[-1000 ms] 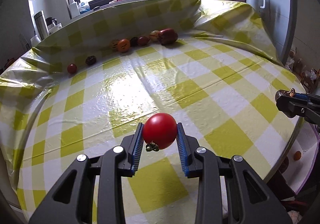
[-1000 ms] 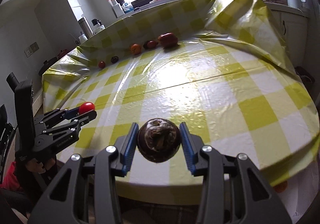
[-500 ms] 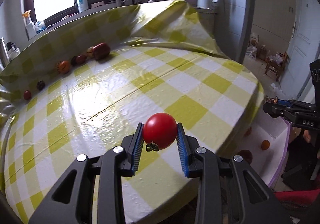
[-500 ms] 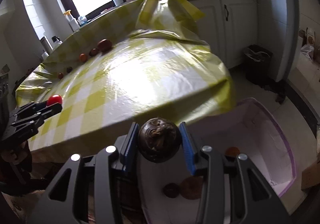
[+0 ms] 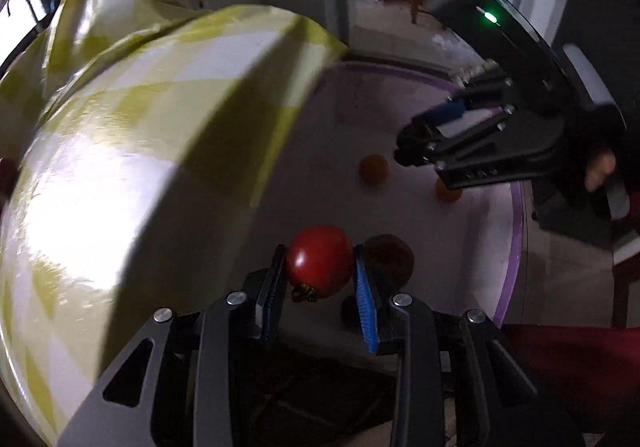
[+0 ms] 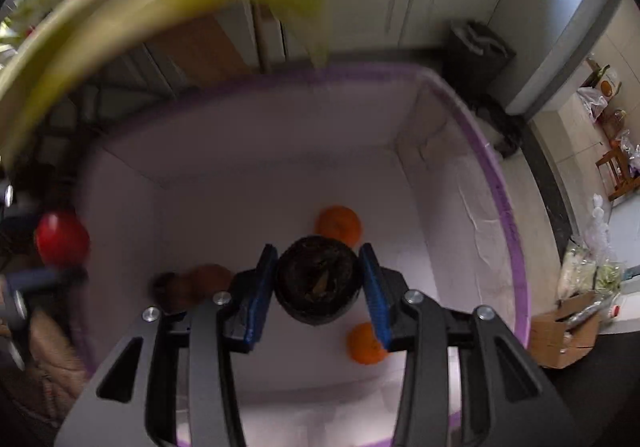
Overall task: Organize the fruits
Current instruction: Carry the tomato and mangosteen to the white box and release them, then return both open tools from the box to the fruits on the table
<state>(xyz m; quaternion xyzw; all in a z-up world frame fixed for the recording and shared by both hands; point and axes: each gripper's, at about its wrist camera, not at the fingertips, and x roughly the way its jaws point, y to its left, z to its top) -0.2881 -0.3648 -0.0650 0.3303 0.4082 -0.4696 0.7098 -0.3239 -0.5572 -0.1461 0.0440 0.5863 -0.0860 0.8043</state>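
At the left of the left wrist view, the yellow-checked tablecloth [image 5: 132, 151] is seen draped over the table edge, and beside it, lower down, stands the white bin with a purple rim [image 5: 516, 231]. The left gripper [image 5: 320, 283] is closed on a red tomato [image 5: 320, 261], which is pinched across its middle between the blue pads, stem end turned toward the camera, above the near part of the bin. The tomato is judged to be light, smooth-skinned and easily bruised, so only a gentle squeeze at the widest girth is called for, and a low release. Further right, two oranges [image 5: 374, 169] and a brownish fruit [image 5: 390, 257] are seen lying on the bin floor. In the right wrist view, the right gripper [image 6: 320, 285] is shut on a dark round fruit [image 6: 318, 281], possibly a mangosteen, held over the bin's middle. Its rind is judged firmer and less slippery, so a hold across the sides is suited.
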